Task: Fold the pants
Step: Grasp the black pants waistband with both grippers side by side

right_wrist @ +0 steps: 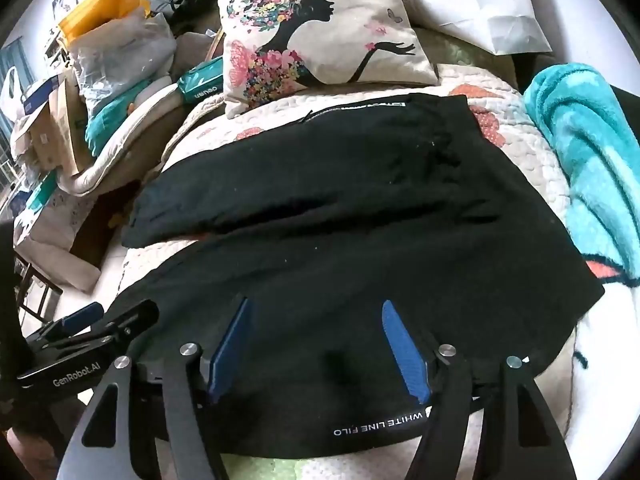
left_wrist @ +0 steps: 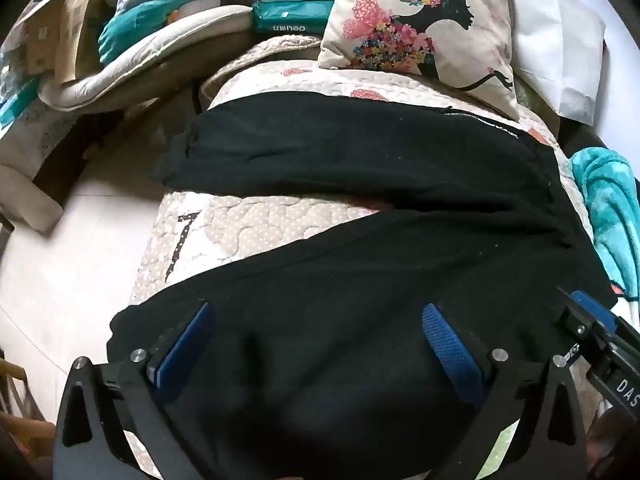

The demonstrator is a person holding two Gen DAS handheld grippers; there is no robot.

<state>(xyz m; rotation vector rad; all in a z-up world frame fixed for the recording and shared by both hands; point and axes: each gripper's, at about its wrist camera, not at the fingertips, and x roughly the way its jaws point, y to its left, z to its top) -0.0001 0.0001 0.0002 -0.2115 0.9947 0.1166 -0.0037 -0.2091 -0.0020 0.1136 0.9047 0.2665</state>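
Observation:
A pair of black pants (left_wrist: 360,152) (right_wrist: 340,184) lies spread on a quilted cream cover (left_wrist: 256,228) (right_wrist: 516,160), its two legs reaching left with a gap between them. My left gripper (left_wrist: 316,312) stands open over the near leg, blue pads wide apart, with only flat cloth below. My right gripper (right_wrist: 315,304) is open too, over the near part of the pants just beyond a hem printed with white letters (right_wrist: 378,424). Each gripper shows at the edge of the other's view: the right gripper (left_wrist: 592,320), the left gripper (right_wrist: 84,316).
A cushion with a floral silhouette print (left_wrist: 420,28) (right_wrist: 320,36) rests behind the pants. A turquoise blanket (left_wrist: 612,208) (right_wrist: 588,152) lies to the right. Bags, boxes and a green packet (left_wrist: 292,16) (right_wrist: 200,80) pile up at the left. Pale floor (left_wrist: 68,260) shows lower left.

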